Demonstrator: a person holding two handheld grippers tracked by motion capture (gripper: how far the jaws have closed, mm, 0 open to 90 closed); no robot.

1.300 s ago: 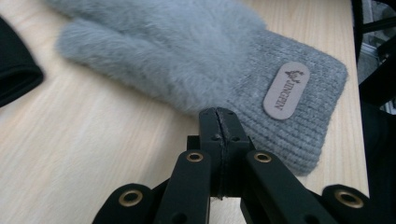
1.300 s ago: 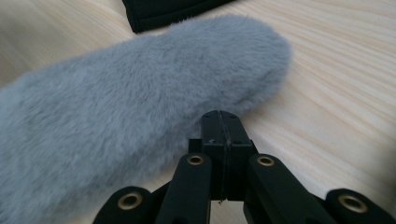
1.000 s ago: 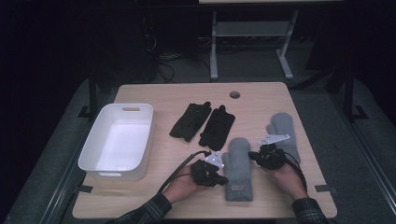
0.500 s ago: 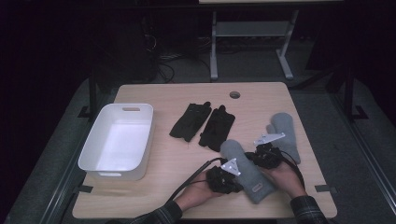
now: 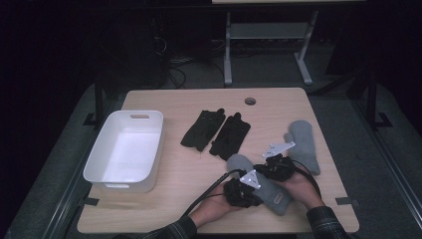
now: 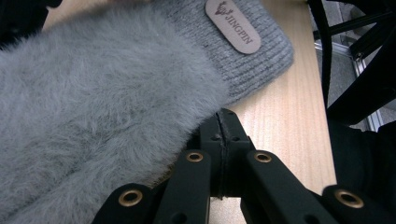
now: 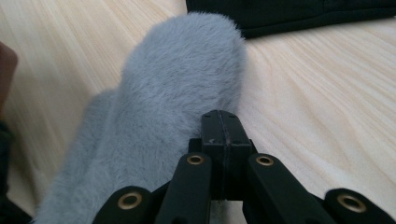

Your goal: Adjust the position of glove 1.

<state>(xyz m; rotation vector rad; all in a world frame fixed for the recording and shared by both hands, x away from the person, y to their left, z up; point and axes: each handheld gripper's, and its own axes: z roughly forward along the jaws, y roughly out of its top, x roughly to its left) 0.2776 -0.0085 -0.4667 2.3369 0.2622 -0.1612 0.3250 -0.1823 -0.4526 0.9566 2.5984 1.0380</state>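
A: Where is the fuzzy grey knitted mitten [image 5: 259,180] found in relation to the two grippers?

B: In the high view it is laid flat on the pale wooden table [image 5: 169,219], near the front edge, right of centre. Its long axis is run from about ten o'clock, where the rounded tip is, to four o'clock, where the ribbed cuff with the brown leather label [image 6: 232,25] is. A second grey mitten [image 5: 304,144] is left at about two o'clock from it, just apart.

A: And the grippers?

B: The left gripper [image 5: 242,191] is set against the mitten's seven-o'clock flank, near the cuff end. The right gripper [image 5: 274,168] is placed at the opposite flank, toward one o'clock. The mitten is thus bracketed across its short axis.

A: Is anything being pinched?

B: In both gripper views the black jaws are seen pressed together at the tips. In the left gripper view fur is bulged over them at eleven o'clock; whether any pile is caught cannot be told. The same is seen in the right gripper view, with the tip lying at twelve o'clock.

A: Which hand is judged nearer for the coming move?

B: Both touch it; the left is nearer the cuff. The white plastic bin [image 5: 124,152] is well apart at nine o'clock, past the pair of black gloves [image 5: 216,132], so a carry would be led leftward.
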